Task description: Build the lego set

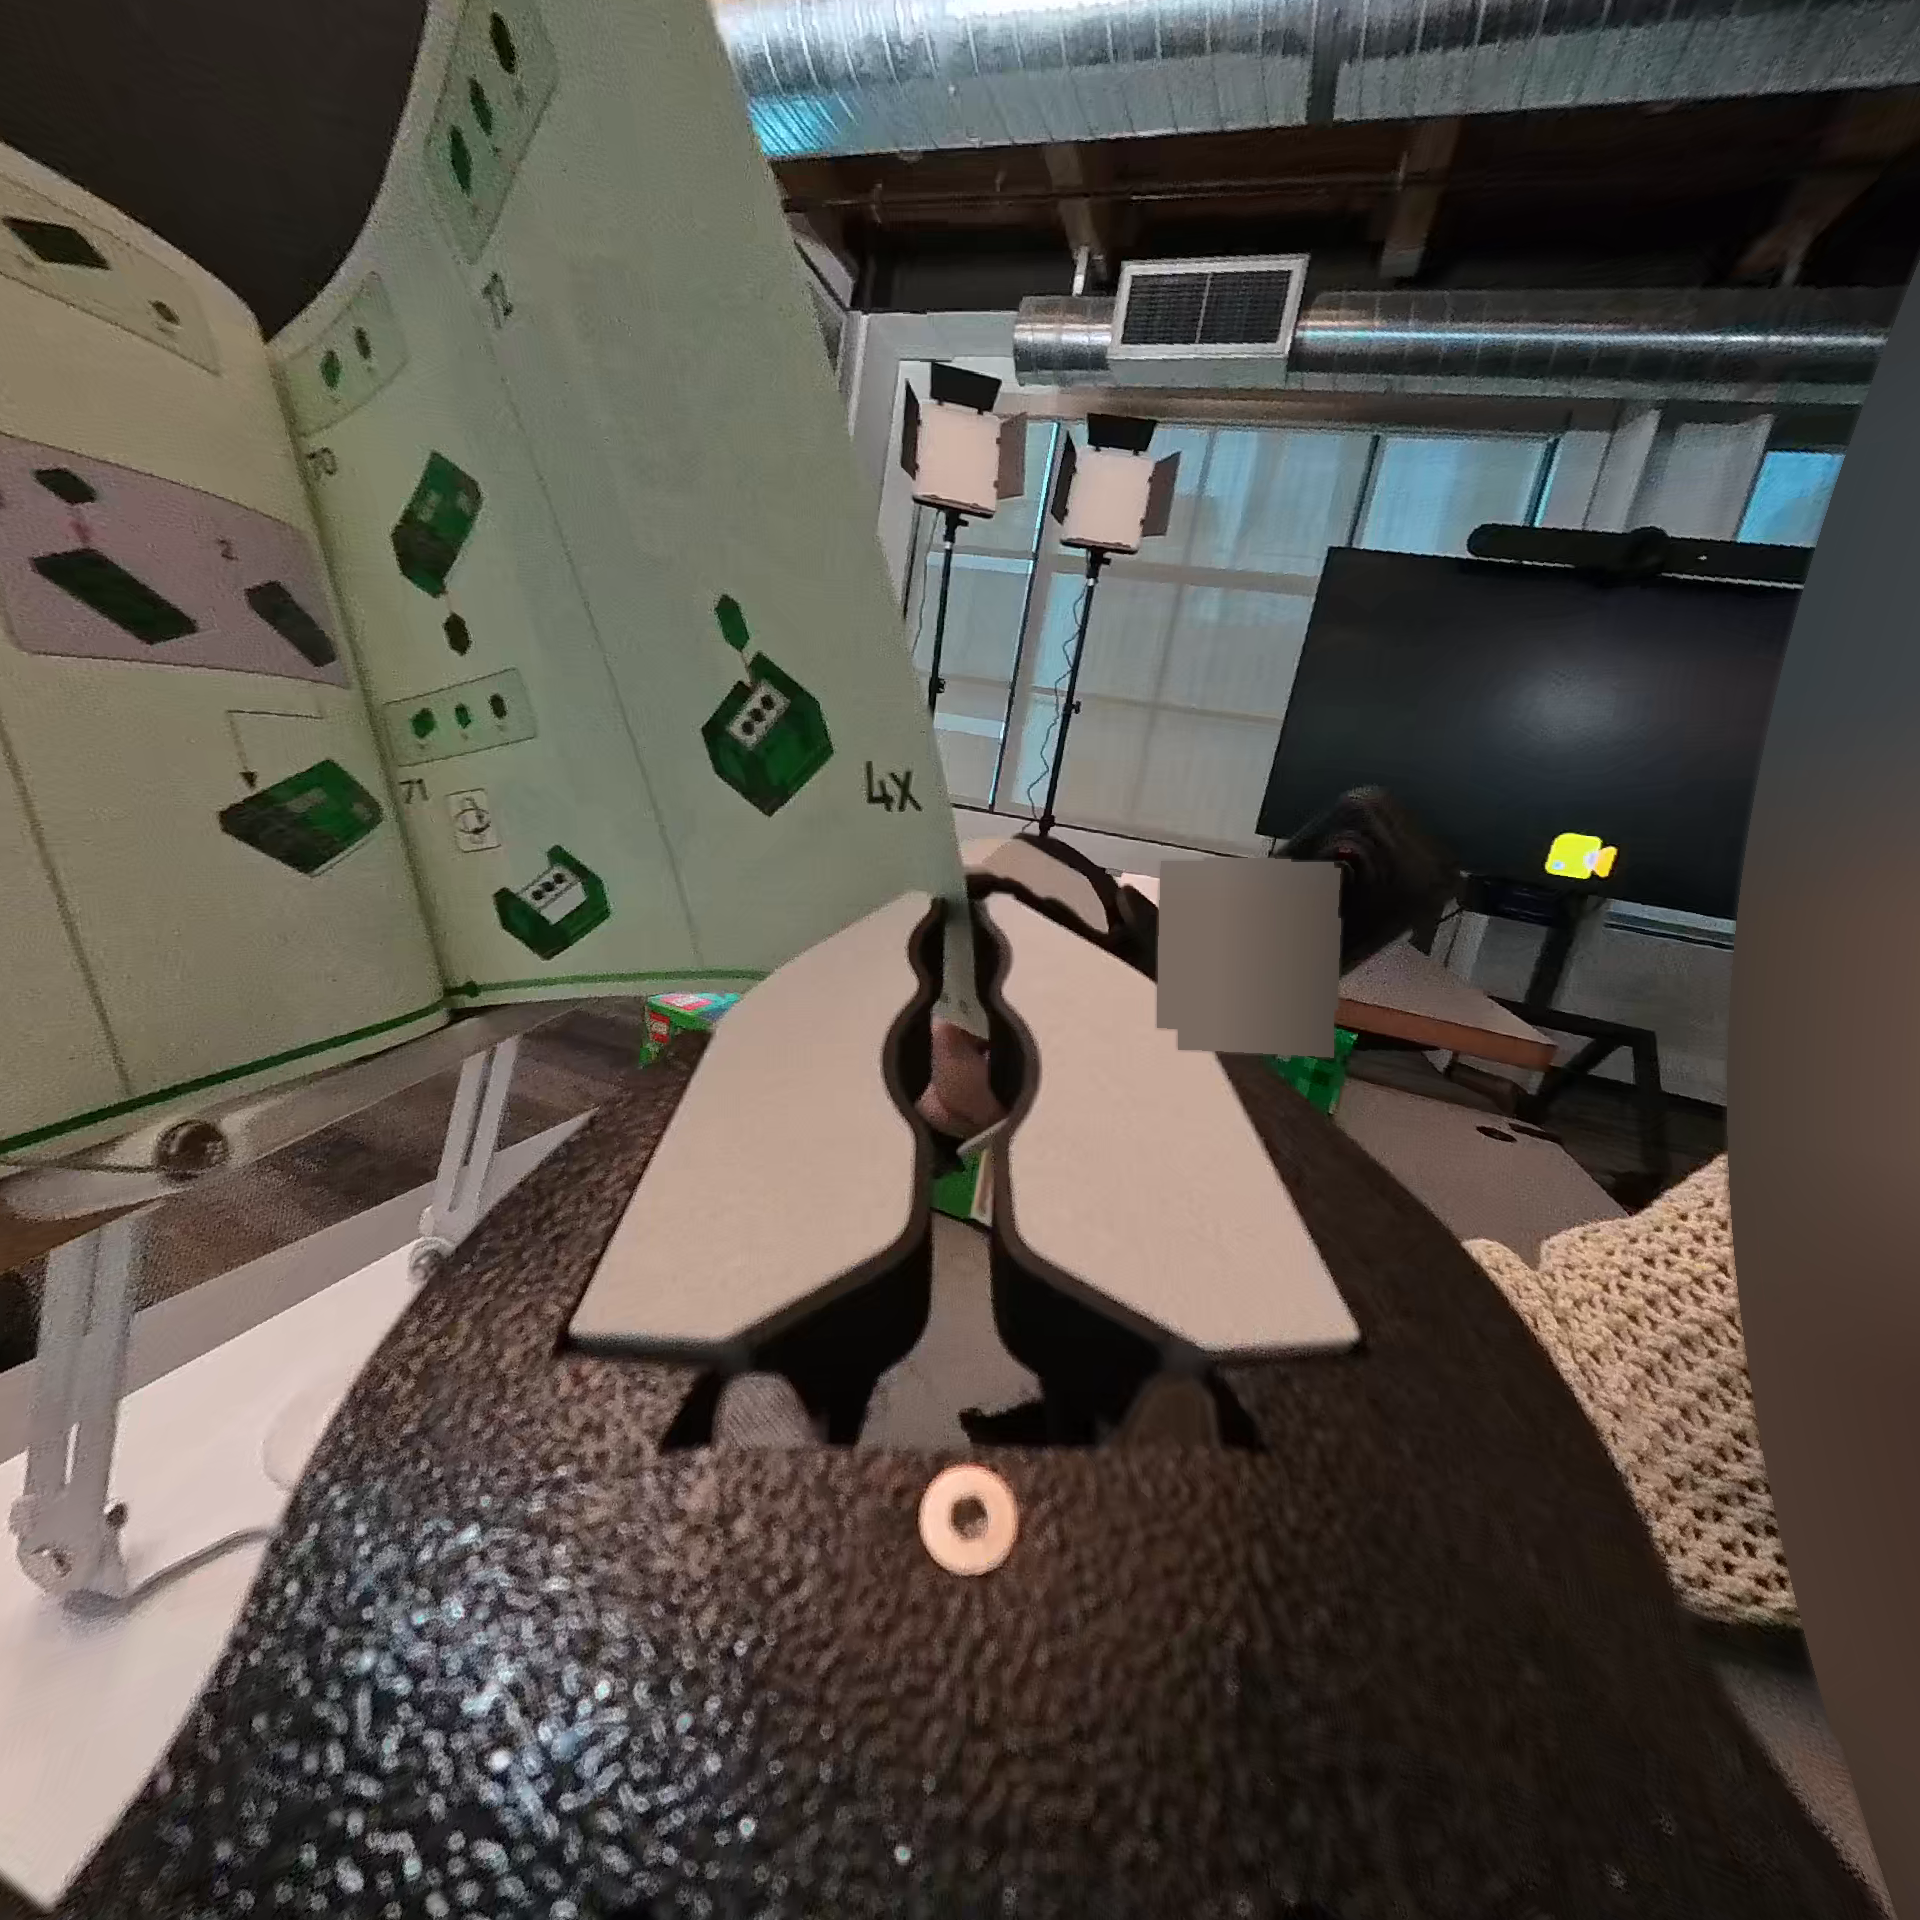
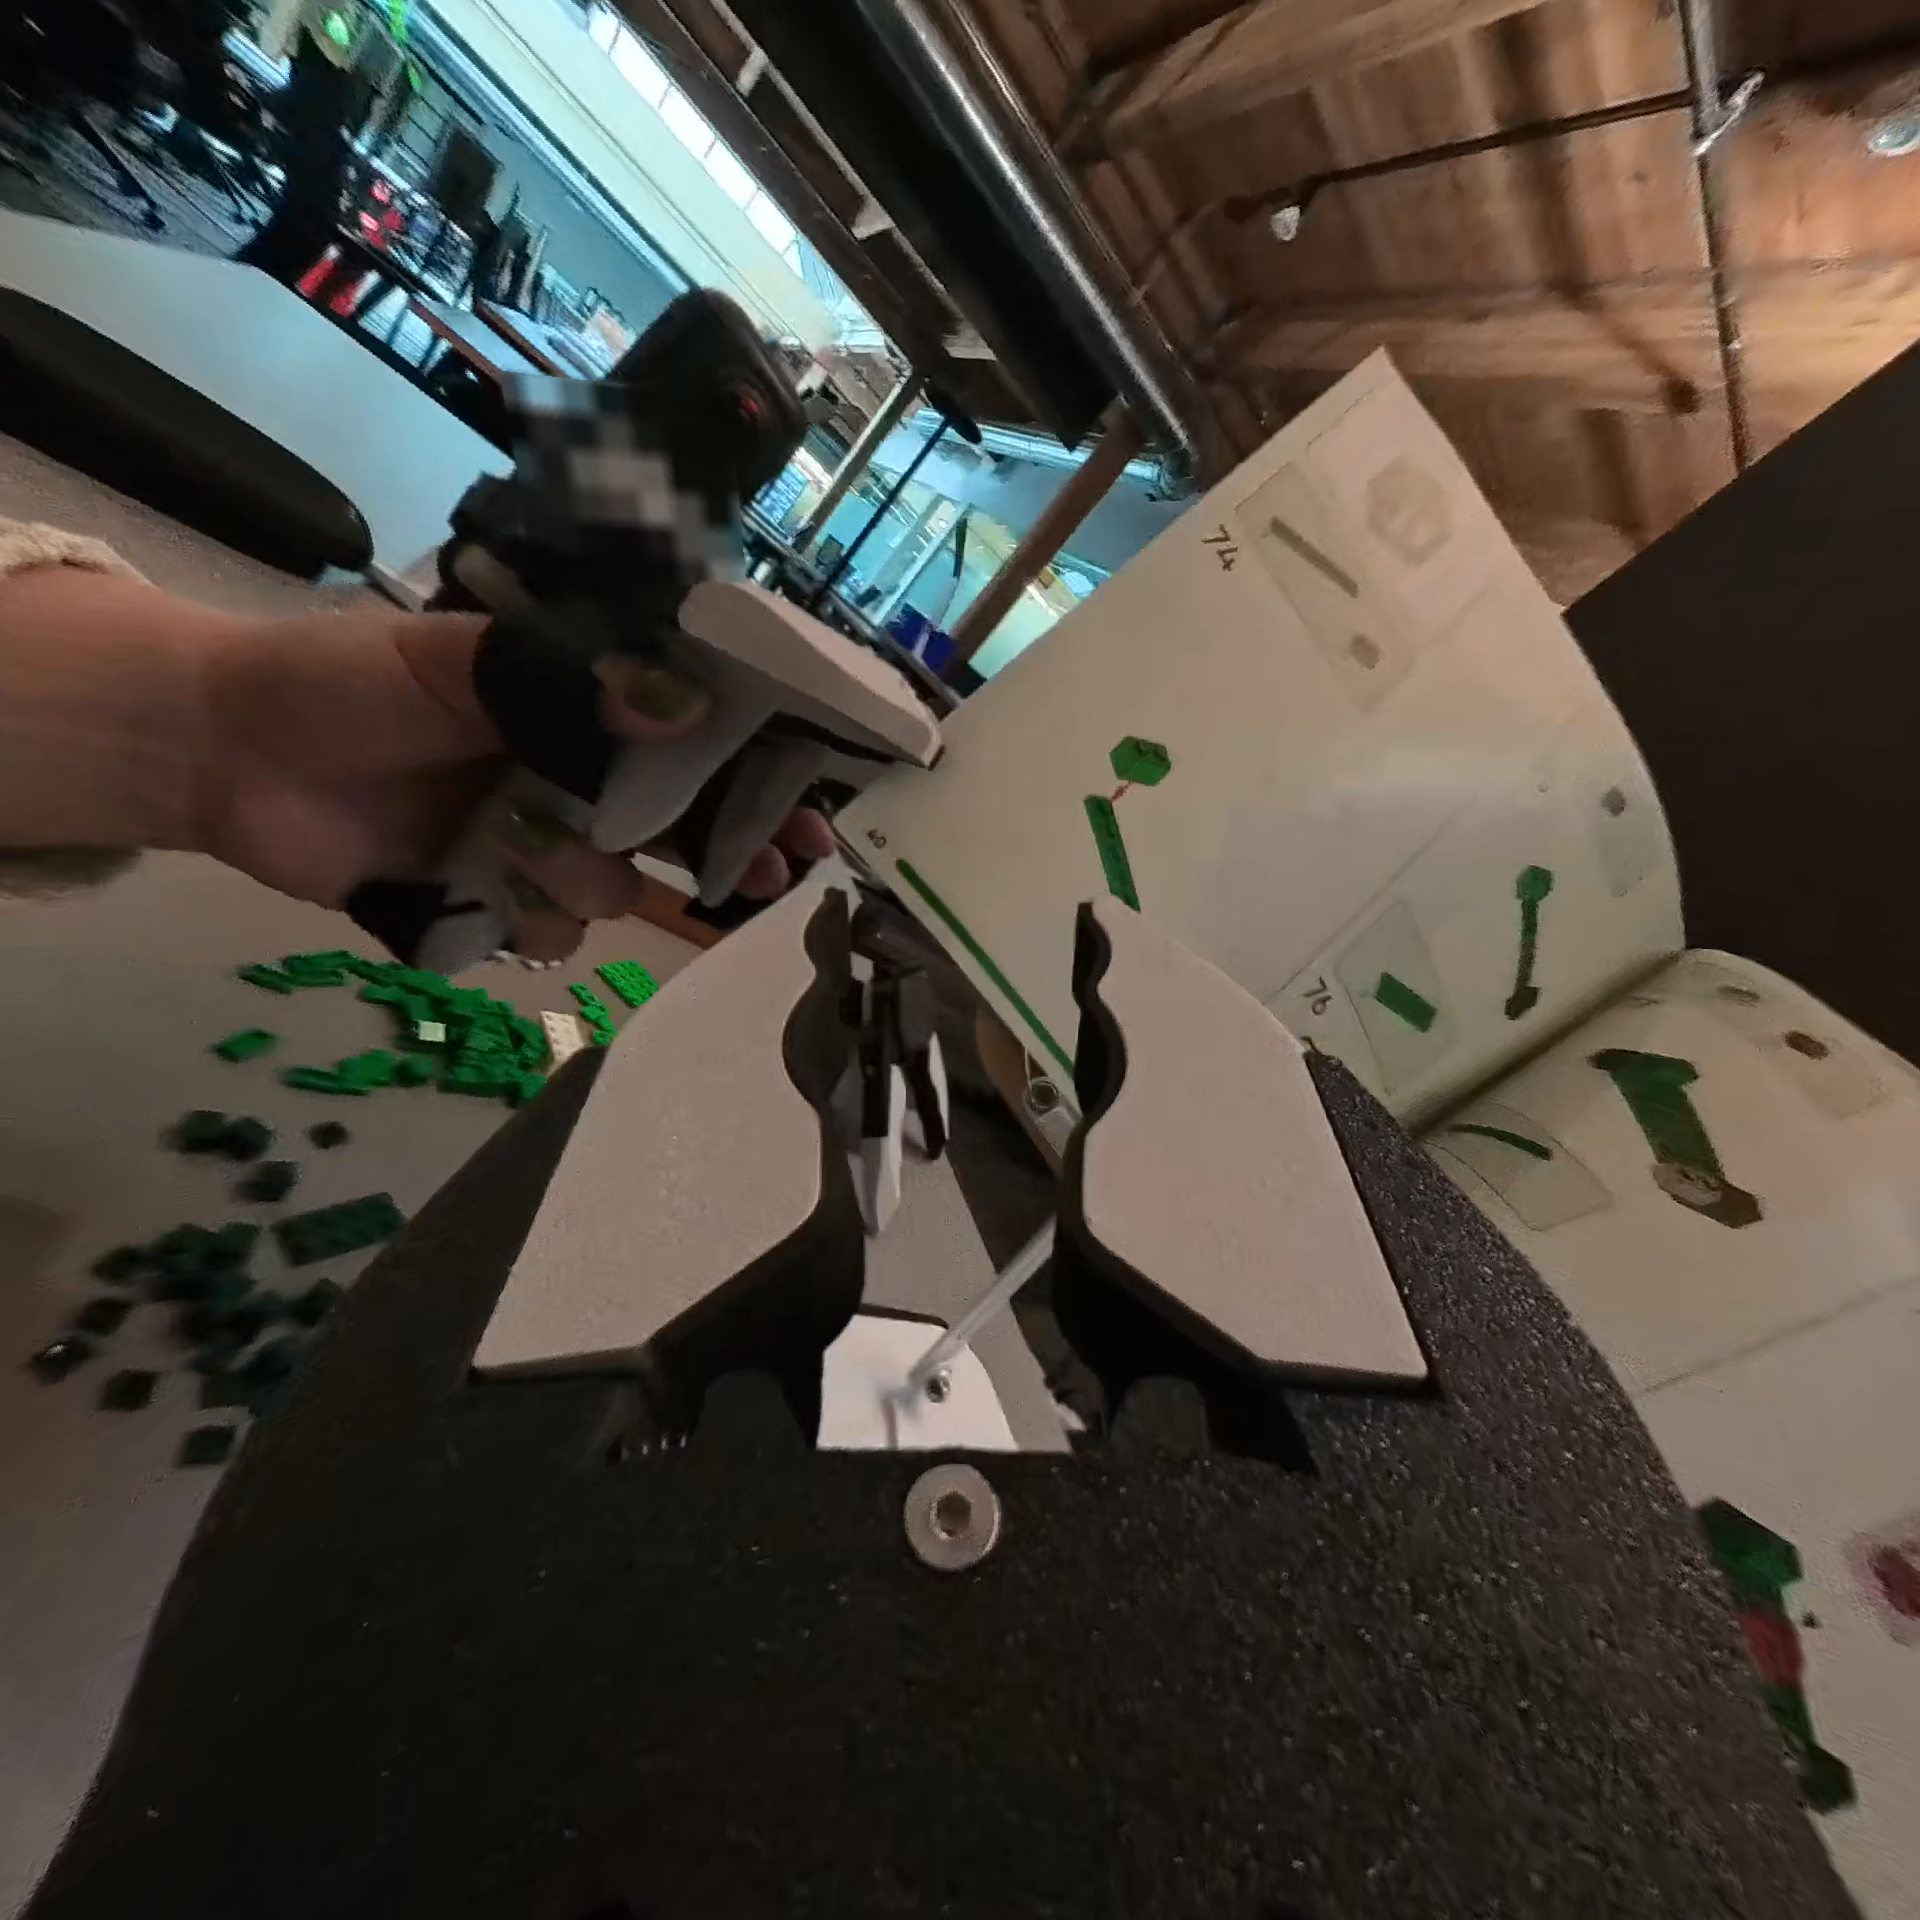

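left tool (image 1: 961, 940): nearly closed, pinching lower corner of instruction page (image 1: 623, 623) at frame centre | right tool (image 2: 951, 940): wide apart, empty, just below the page edge; left is nearer | green lego pieces (image 2: 436, 1039): loose on tabletop (image 2: 104, 1039), left of frame

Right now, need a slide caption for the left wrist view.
Left tongs pinch the corner of a page of the propped-up instruction booklet, lifting it.
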